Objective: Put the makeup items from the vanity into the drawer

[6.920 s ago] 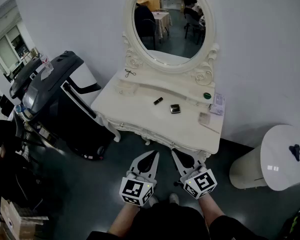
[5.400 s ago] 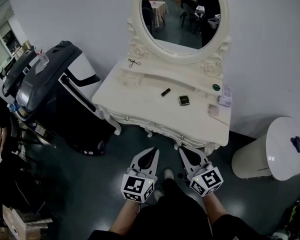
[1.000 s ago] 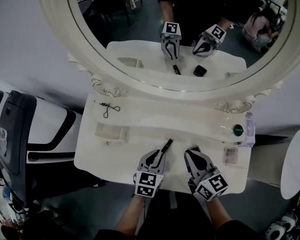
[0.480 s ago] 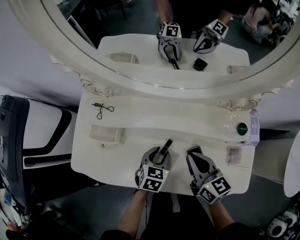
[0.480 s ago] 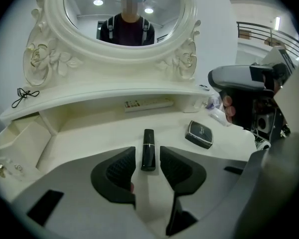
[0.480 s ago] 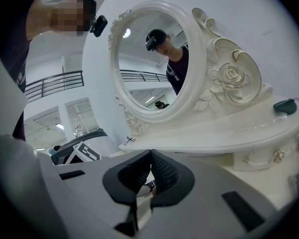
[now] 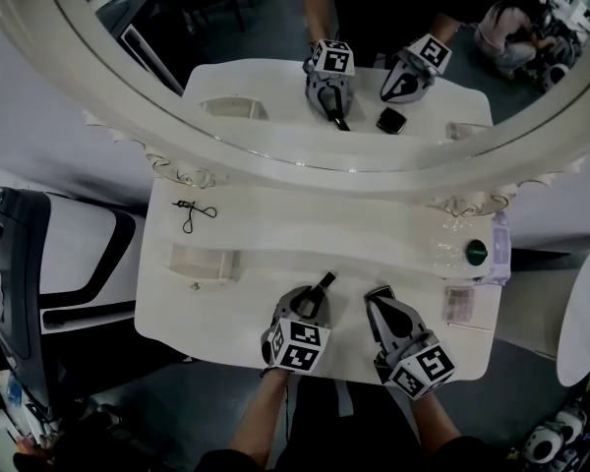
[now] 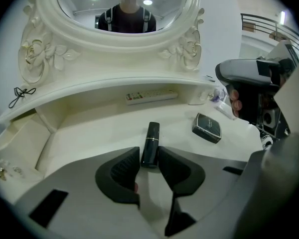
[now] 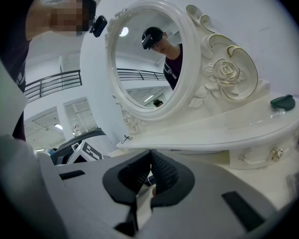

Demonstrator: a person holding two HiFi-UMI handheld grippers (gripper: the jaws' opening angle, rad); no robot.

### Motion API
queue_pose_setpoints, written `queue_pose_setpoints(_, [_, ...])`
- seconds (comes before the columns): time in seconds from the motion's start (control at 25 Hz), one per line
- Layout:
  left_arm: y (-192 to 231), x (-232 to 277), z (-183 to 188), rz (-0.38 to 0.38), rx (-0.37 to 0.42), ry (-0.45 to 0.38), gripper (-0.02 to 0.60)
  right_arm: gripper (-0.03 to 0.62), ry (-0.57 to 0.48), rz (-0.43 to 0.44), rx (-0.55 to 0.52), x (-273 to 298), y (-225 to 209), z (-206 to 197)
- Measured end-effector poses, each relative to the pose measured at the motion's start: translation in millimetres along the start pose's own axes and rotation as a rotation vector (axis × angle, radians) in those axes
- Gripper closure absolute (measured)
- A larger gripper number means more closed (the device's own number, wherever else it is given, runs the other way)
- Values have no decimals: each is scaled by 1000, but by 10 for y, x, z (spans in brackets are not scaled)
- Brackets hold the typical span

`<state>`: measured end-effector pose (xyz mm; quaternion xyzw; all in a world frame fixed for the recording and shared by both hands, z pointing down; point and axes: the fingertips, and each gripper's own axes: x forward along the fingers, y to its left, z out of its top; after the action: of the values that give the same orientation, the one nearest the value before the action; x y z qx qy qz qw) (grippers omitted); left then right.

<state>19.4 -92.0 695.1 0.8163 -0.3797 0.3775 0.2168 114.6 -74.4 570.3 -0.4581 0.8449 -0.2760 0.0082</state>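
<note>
On the vanity [image 7: 275, 244] our left claw [image 8: 149, 156] is just closing on the near end of the lipstick [image 8: 151, 135] lying lengthwise straight ahead, our right claw [image 9: 150, 156] hanging clenched, empty.

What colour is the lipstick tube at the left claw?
The lipstick tube is glossy black; the left gripper view shows it best.
</note>
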Motion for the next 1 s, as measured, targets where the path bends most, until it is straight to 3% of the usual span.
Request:
queue_pose_setpoints(0.44, [33, -20, 20, 15, 5, -10, 479, 569, 4, 6, -1, 29, 7, 7])
queue_pose_setpoints(0.84, [-25, -327, 219, 8, 7, -69, 479, 569, -22, 14, -10, -63, 148, 195])
queue_pose_setpoints(1.0, [-44, -484, 272, 0, -27, -101, 479, 569, -30, 30, -25, -97, 244, 270])
